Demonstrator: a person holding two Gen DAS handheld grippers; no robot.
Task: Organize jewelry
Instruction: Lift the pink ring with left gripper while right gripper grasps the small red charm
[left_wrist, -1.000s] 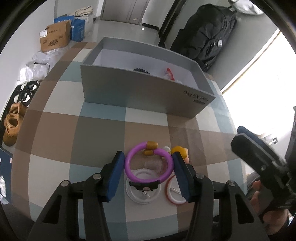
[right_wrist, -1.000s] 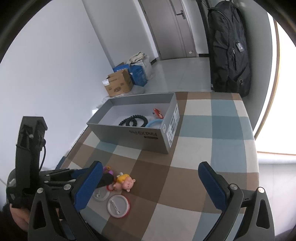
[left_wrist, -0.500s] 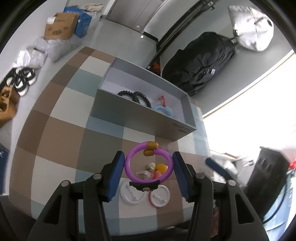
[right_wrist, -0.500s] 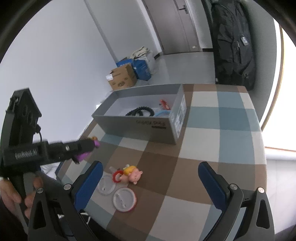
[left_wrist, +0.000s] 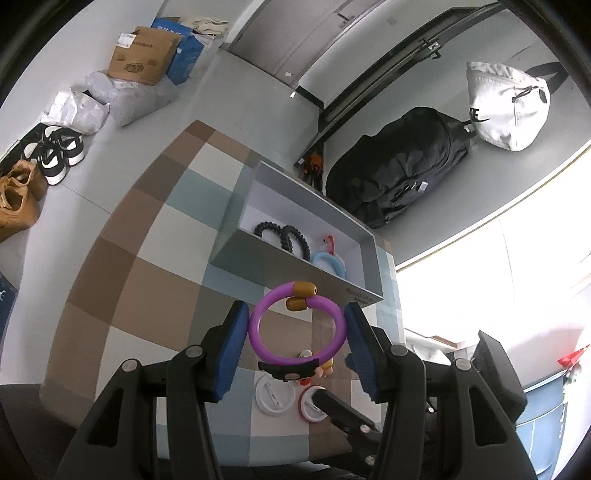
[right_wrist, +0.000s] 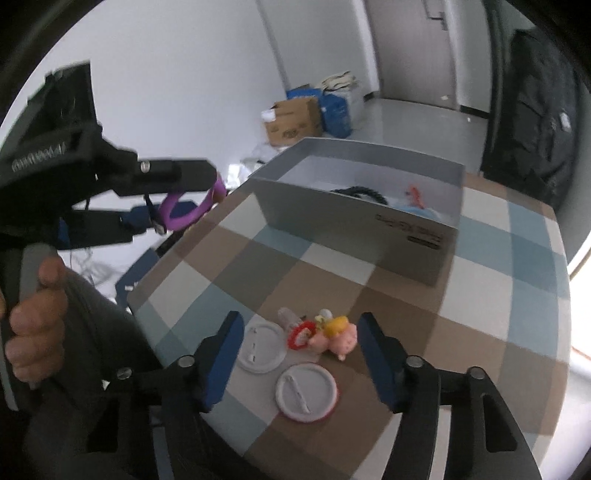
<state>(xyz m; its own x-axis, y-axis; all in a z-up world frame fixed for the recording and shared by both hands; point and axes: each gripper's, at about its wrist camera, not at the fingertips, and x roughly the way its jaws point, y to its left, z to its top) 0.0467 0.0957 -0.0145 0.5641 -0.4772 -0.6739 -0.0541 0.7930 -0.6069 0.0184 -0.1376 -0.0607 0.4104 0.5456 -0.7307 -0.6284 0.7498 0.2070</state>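
My left gripper (left_wrist: 297, 326) is shut on a purple bracelet (left_wrist: 269, 343) with gold end caps, held high above the checked table (left_wrist: 147, 280). The bracelet (right_wrist: 188, 216) also shows in the right wrist view, left of the grey box (right_wrist: 354, 218). The grey box (left_wrist: 288, 266) holds a black coiled bracelet (left_wrist: 284, 236), a light blue item (left_wrist: 328, 264) and a small red piece. My right gripper (right_wrist: 301, 349) is open, low over a pink and yellow pig charm (right_wrist: 334, 336), a red ring (right_wrist: 301, 334) and two white round badges (right_wrist: 306, 395).
The table's near edge lies just under the badges (left_wrist: 275, 397). A black backpack (left_wrist: 399, 173) and a white bag (left_wrist: 506, 107) sit behind the box. Cardboard boxes (left_wrist: 142, 55) and shoes (left_wrist: 37, 173) lie on the floor at the left.
My left gripper has risen well above the table with the purple bracelet. My right gripper has dropped and moved left over the pig charm and badges, its jaws narrower than before.
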